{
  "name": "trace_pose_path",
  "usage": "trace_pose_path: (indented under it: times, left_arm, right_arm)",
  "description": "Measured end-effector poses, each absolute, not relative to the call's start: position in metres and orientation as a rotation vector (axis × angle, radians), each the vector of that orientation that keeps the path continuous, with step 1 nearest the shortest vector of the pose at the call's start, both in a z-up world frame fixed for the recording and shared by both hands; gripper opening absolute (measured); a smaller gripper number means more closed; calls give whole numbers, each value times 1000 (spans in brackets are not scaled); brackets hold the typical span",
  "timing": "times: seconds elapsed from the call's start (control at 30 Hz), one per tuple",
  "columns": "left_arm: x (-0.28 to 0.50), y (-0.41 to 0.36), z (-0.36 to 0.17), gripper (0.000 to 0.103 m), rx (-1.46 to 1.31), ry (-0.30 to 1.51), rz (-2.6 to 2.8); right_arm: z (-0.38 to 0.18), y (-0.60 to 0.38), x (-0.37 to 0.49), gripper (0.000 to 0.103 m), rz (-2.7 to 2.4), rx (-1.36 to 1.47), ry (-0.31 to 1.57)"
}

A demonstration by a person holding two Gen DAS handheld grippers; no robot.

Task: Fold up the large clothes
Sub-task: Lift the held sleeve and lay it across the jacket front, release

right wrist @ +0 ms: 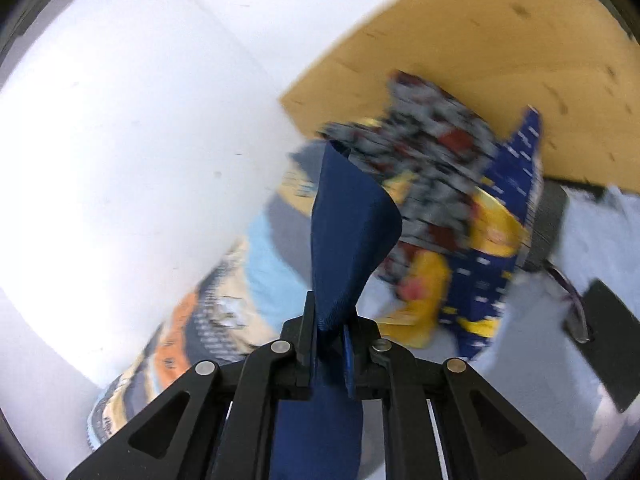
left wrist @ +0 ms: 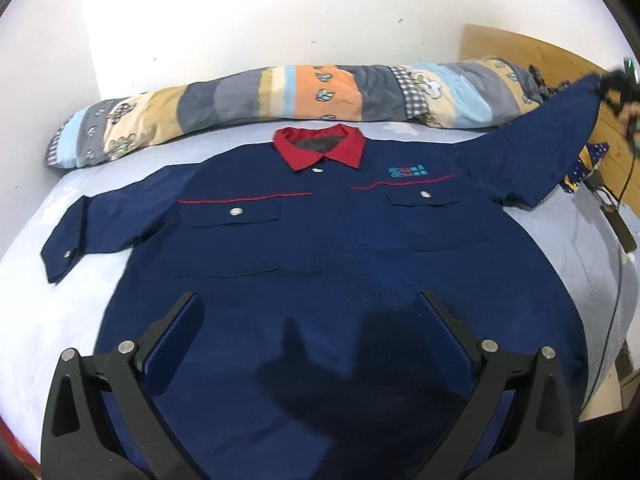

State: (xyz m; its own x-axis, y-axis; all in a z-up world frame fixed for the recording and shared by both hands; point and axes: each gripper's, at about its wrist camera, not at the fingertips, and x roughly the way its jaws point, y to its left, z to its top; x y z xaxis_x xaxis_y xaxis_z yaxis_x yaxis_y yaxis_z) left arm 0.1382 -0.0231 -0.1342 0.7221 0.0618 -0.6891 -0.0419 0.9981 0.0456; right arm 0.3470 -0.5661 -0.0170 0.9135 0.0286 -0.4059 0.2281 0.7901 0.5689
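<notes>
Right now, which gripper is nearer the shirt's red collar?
Left. The left gripper hangs open over the shirt's lower front, facing the red collar. The right gripper is off to the side, shut on a lifted sleeve.

Black tongs [left wrist: 310,304], silver pivot screws, blue inner pads.

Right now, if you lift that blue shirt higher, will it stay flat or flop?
Probably flop: the blue shirt already curls above the right claw pinching its sleeve. Likely light, since that one pinch lifts the sleeve.
</notes>
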Motion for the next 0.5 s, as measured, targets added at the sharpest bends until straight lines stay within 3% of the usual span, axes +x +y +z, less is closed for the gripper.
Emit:
trace_pose_path:
  times: [0.3,0.5]
  left_arm:
    - [127,18,-124,103,-50,753,102]
    - [111,48,-114,103,-94,728,138]
  right_arm:
    - [97,-407,338,10,94,510,364]
    - [105,-267,333,10,259,373,423]
